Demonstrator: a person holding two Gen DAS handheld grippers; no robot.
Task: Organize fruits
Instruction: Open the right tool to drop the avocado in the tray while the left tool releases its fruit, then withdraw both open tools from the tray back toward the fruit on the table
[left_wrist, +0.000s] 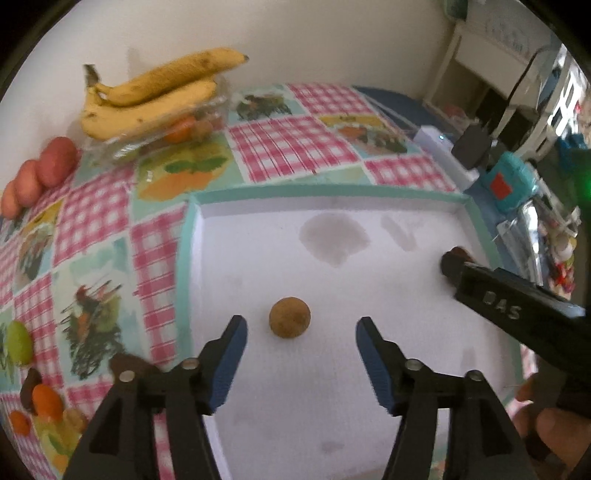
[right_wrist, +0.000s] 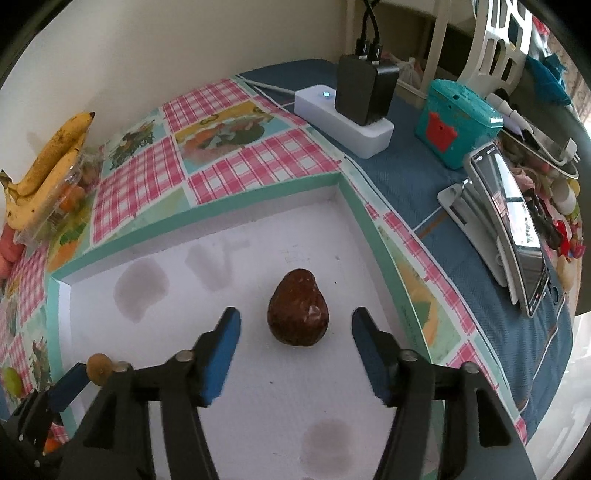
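A small round tan fruit (left_wrist: 290, 317) lies on the white floor of a teal-rimmed tray (left_wrist: 332, 192). My left gripper (left_wrist: 301, 328) is open just above it, a blue pad on either side, neither touching. In the right wrist view a dark red-brown pear-shaped fruit (right_wrist: 298, 308) rests near the tray's (right_wrist: 207, 214) right wall. My right gripper (right_wrist: 295, 328) is open around it with gaps on both sides. Bananas (left_wrist: 147, 92) lie on a clear box of fruit at the back left.
Reddish fruits (left_wrist: 55, 162) line the left wall; a green fruit (left_wrist: 16, 341) and orange ones (left_wrist: 46, 400) sit on the checked tablecloth. Right of the tray stand a white power strip (right_wrist: 343, 118), a teal box (right_wrist: 454, 122) and a phone on a stand (right_wrist: 513, 229).
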